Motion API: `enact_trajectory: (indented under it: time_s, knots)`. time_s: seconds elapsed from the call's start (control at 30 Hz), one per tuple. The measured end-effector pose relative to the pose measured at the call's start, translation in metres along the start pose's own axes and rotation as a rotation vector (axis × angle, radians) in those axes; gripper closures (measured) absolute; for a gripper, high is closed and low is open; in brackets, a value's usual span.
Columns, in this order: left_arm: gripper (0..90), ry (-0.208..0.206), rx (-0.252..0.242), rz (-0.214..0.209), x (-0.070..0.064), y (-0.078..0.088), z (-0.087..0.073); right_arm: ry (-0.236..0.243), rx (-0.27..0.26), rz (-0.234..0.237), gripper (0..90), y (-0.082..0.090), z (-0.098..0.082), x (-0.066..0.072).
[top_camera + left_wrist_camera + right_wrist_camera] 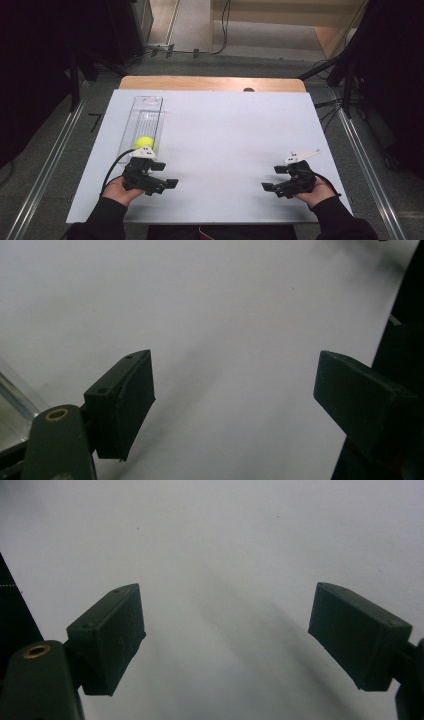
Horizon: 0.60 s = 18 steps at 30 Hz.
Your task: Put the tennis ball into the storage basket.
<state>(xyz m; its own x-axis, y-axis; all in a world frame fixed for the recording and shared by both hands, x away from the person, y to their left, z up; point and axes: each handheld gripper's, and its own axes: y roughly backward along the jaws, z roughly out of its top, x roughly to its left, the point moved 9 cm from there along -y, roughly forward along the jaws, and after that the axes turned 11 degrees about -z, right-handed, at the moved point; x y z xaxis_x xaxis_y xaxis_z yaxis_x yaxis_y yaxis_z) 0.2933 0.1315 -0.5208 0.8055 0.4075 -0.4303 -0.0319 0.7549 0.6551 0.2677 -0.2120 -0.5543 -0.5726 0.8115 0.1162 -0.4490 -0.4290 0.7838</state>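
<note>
A yellow-green tennis ball point(143, 143) lay inside a clear plastic tube point(145, 119) that rested lengthwise on the white table point(225, 130), and the ball sat at the tube's near end, the end closest to the person. The left tongs point(162, 173) were held just in front of that near end, close to the ball but apart from it, with the jaws pointing away from the tube across the table's middle. In the left gripper view the left tongs point(235, 390) stood with their two black jaws spread apart, only bare white table between them, and a strip of the clear tube's edge point(12, 390) showed at the lower left corner.

The right tongs point(272, 178) were held well apart from the tube, on the far side of the table from it, their jaws pointing back toward the tube's side. In the right gripper view the right tongs point(227, 630) were likewise spread wide, gripping nothing, with plain table surface between the jaws. Both hands rested low near the table's front edge, dark sleeves reaching in from below.
</note>
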Motion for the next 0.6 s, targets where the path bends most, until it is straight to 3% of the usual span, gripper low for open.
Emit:
enact_trajectory:
  time_s: [0.2,0.3,0.4,0.6]
  knots:
    - [17.3,-0.002,0.017,0.001,0.001,0.002,-0.008,-0.004,-0.002,-0.001,12.9,0.000,0.000,0.000]
    - [17.3,0.001,0.029,-0.027,0.001,0.001,-0.013,-0.003,-0.003,-0.001,12.9,0.000,0.000,0.000]
    - [17.1,-0.014,0.059,-0.008,0.002,0.001,-0.018,-0.002,-0.003,-0.001,12.9,0.000,0.000,0.000]
    - [17.1,-0.010,0.058,-0.004,0.002,0.002,-0.019,-0.001,-0.001,-0.003,12.9,0.000,0.000,0.000]
